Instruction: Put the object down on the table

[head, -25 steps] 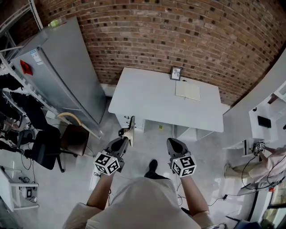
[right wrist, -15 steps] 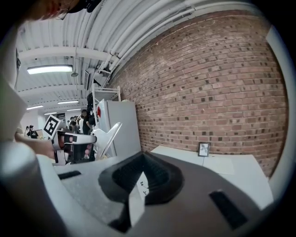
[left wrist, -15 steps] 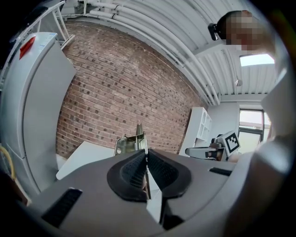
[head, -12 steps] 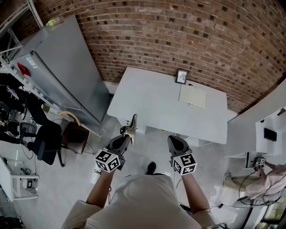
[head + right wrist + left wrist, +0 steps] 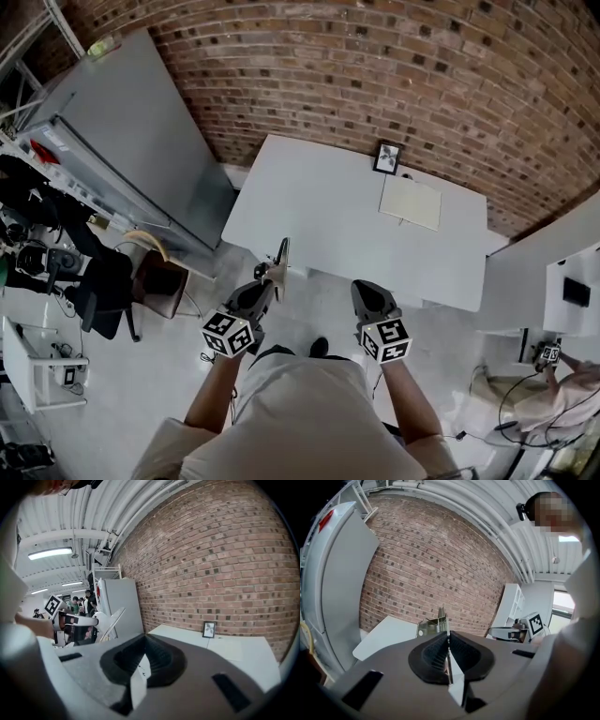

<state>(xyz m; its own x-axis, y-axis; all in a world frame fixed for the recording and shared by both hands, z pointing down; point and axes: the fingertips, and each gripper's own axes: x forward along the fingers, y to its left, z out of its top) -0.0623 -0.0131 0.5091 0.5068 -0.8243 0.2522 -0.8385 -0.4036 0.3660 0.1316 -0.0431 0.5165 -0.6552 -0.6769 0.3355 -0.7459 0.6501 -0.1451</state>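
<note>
1. My left hand-held gripper (image 5: 266, 287), at lower centre of the frame, is clamped on a thin metal object (image 5: 280, 260); the object sticks out past the jaws, just short of the white surface (image 5: 319, 211).
2. My right hand-held gripper (image 5: 367, 294) is closed on nothing.
3. I judge this to be the carrying step; next I must reach over the near edge, lower the object until it rests, then release.

The person wears a pale cream short-sleeved shirt (image 5: 300, 422) and a dark shoe (image 5: 319, 347). The left gripper (image 5: 265, 284) and the right gripper (image 5: 362, 287) are smooth, rounded grey shells with black ribbed pads (image 5: 436, 651). Each carries a white cube (image 5: 228, 335) printed with black square markers.
</note>
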